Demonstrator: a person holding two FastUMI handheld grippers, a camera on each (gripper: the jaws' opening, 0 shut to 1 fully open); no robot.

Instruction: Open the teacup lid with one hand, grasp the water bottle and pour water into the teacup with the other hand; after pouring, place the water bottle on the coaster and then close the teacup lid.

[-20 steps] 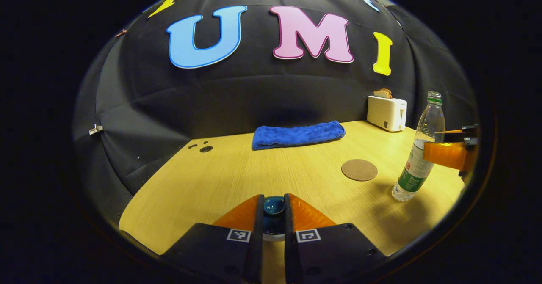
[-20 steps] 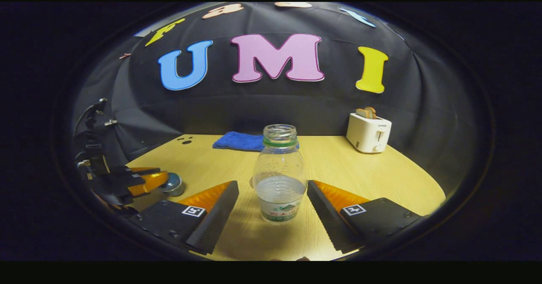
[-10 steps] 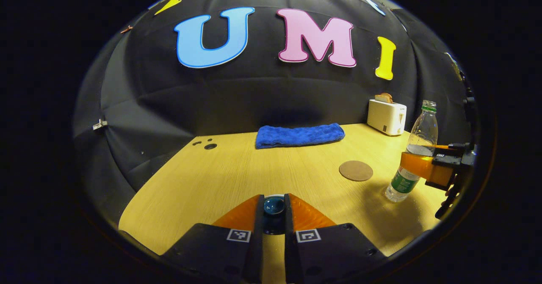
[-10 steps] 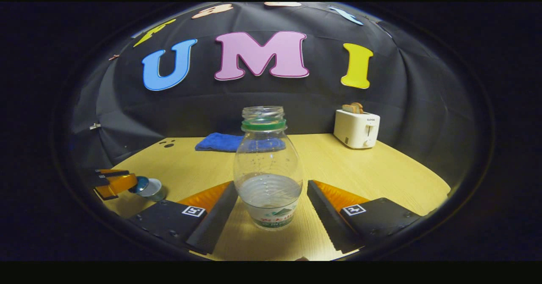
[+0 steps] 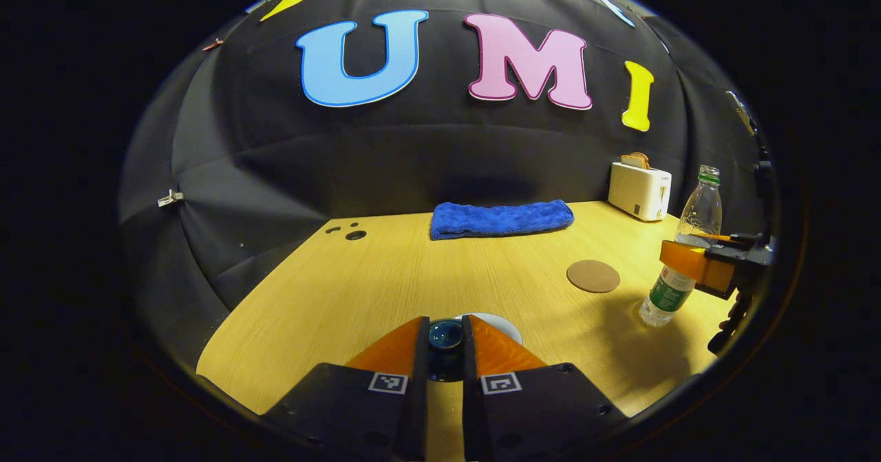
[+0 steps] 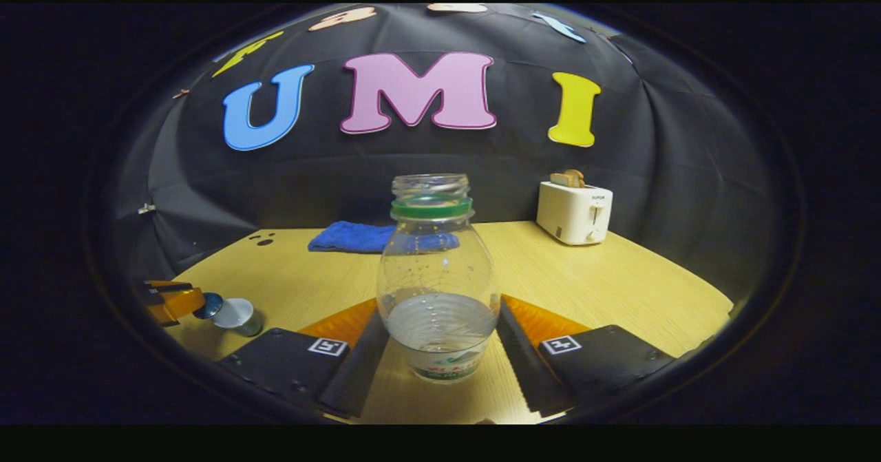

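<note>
A pale wood-grain counter (image 5: 385, 269) runs back to a draped black cloth wall, its surface smooth and matte under the booth light.

In the left gripper view, the left hand-held gripper (image 5: 445, 341) sits low and central, its two fingers clenched on the round glossy knob of the teacup lid (image 5: 445, 334), a dark blue-green glazed piece. Just behind it on the right, the pale round rim of the teacup (image 5: 497, 323) peeks out, so the lid is off the cup. Farther back lies a folded blue towel (image 5: 501, 218), nubby and soft-looking. To its right a flat round coaster (image 5: 593, 276), cork-brown, rests bare on the wood. Beyond it stands a boxy white toaster (image 5: 640, 191) with bread in its slot. At the far right the clear ribbed plastic water bottle (image 5: 681, 255) stands upright, uncapped, with a green neck ring, the right hand-held gripper (image 5: 695, 264) around its middle.

In the right gripper view, the lid and open cup (image 6: 234, 314) show at the far left. The bottle (image 6: 437, 290) fills the centre, partly full, and the right hand-held gripper's (image 6: 438, 341) two fingers press against its sides, grasping it; its base looks to be on or very near the counter.
</note>
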